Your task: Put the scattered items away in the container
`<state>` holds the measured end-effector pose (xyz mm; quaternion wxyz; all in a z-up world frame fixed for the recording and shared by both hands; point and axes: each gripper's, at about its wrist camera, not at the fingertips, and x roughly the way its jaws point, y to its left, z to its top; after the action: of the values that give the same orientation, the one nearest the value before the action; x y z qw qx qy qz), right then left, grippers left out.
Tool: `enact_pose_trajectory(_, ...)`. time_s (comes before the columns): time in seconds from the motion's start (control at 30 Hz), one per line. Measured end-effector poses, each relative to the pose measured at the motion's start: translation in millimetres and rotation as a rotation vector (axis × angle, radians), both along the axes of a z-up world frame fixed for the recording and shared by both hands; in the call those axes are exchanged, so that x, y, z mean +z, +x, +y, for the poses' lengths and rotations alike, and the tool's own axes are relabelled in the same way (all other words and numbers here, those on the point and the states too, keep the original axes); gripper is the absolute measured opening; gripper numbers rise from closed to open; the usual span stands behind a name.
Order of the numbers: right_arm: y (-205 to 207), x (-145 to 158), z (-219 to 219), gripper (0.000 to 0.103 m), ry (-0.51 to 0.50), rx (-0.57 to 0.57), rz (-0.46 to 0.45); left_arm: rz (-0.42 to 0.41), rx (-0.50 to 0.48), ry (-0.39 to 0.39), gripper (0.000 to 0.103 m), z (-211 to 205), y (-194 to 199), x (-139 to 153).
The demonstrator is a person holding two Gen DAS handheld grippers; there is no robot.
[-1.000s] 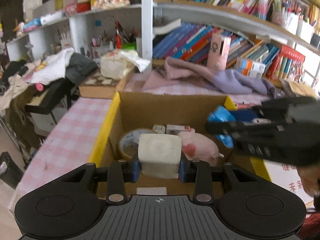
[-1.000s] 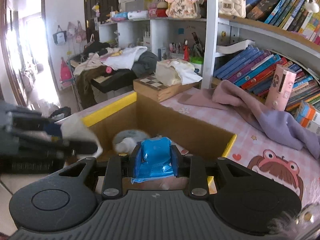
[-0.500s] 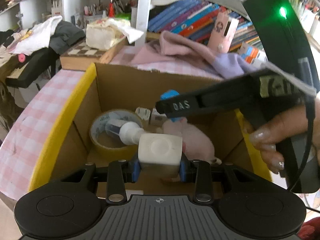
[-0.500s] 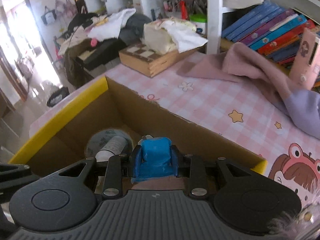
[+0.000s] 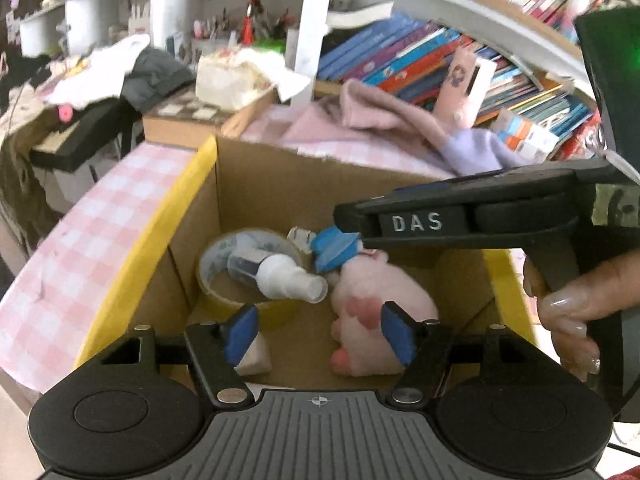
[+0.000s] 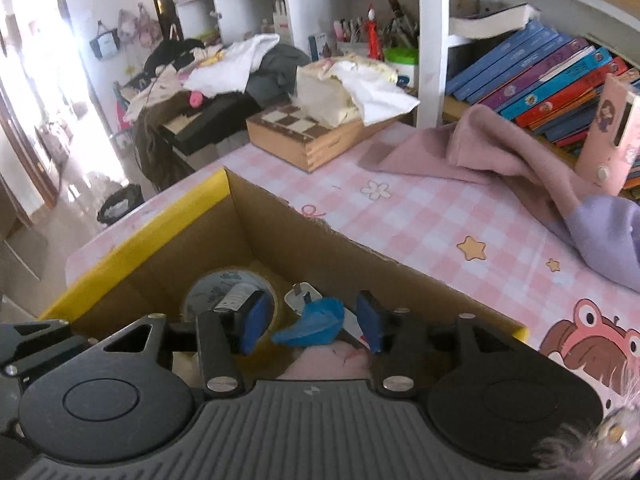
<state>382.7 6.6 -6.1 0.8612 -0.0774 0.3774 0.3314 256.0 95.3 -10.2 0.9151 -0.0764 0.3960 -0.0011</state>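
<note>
Both grippers hang over the open cardboard box with yellow-taped rims. The jaws of my left gripper are opening. The white cube lies free on the box floor beside the left pad. My right gripper is opening too. The blue crumpled item sits loose between its pads, which do not press it. In the left wrist view that blue item hangs just under the right gripper's tip. Inside the box lie a tape roll, a white spray bottle, a white plug and a pink plush.
The box stands on a pink checked tablecloth. Behind it lie a pink and purple cloth, a wooden chessboard case and shelves of books. A person's hand holds the right gripper's handle.
Both grippers have opened. The white cube has dropped from the left pads to the box floor, and the blue item has come loose from the right pads. Both hands moved lower over the box.
</note>
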Motion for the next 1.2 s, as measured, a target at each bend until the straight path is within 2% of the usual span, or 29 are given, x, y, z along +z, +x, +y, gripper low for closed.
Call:
enact_pose_trajectory(0.23, -44.5, 32.8, -34.8, 0.048, 0.072, -0.086, -0.094, -0.107, -0.022, 0.004, 0.078, -2.0, -41.9, 25.6)
enact_pose_trajectory(0.37, -76.3, 48.0, -53.6, 0.049, 0.095, -0.140, -0.154, -0.168, -0.014, -0.003, 0.079, -1.4, -67.4, 35.9)
enact_pose_trajectory(0.57, -133.6, 61.0, -76.0, 0.053, 0.105, -0.247, -0.260, -0.251, -0.018, 0.040, 0.086, -4.4, -107.8, 44.0)
enact_pose_trajectory(0.73, -188.2, 58.5, -89.6, 0.058, 0.081, -0.334, -0.332, -0.266, -0.042, 0.065, 0.089, -8.0, -140.8, 40.9)
enact_pose_trajectory(0.9, -242.8, 47.6, -102.9, 0.059, 0.051, -0.415, -0.357, -0.266, -0.088, 0.077, 0.090, -16.2, -172.3, 34.2)
enact_pose_trajectory(1.2, -317.7, 19.6, -123.6, 0.062, -0.022, -0.541, -0.331, -0.261, -0.181, 0.131, 0.094, -35.4, -203.1, 25.8)
